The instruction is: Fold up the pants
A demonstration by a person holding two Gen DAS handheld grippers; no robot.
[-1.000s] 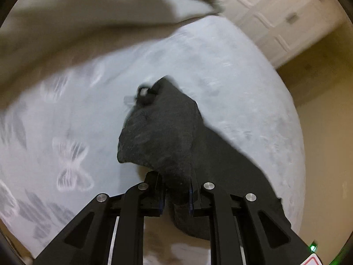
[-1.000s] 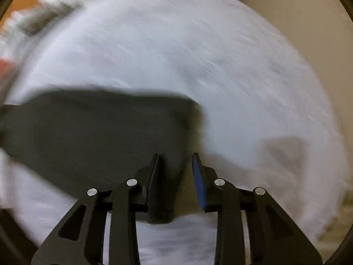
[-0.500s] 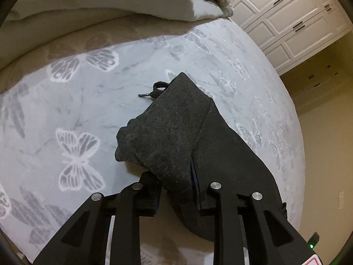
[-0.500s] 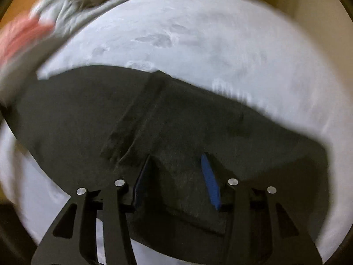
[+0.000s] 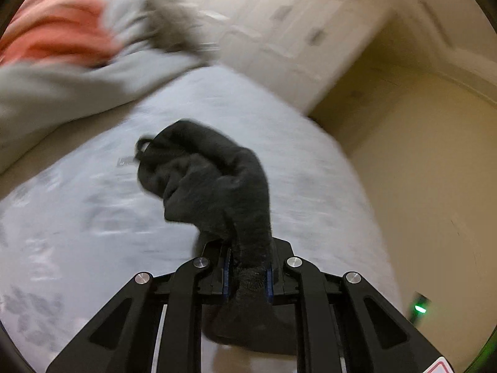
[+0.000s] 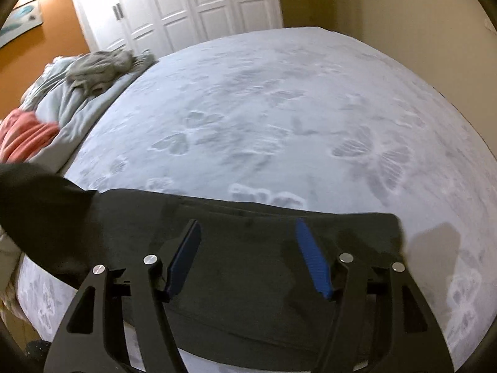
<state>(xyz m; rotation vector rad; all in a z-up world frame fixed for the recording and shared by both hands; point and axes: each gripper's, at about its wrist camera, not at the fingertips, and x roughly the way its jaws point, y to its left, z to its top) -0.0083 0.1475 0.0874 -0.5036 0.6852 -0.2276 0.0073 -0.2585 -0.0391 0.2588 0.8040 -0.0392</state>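
Left wrist view: left gripper (image 5: pixel 247 275) pinching bunched pants (image 5: pixel 214 183) above bed (image 5: pixel 93 217). Right gripper (image 6: pixel 248 248) spread over flat leg; folding barely begun.

Pale butterfly-print bedspread (image 6: pixel 279 118) fills the scene; far left, a heap of grey laundry (image 6: pixel 102 68) tops a grey-green blanket (image 6: pixel 71 105), coral cloth (image 6: pixel 25 136) beside it; white wardrobe doors (image 6: pixel 186 9) behind, orange wall (image 6: pixel 46 40) left
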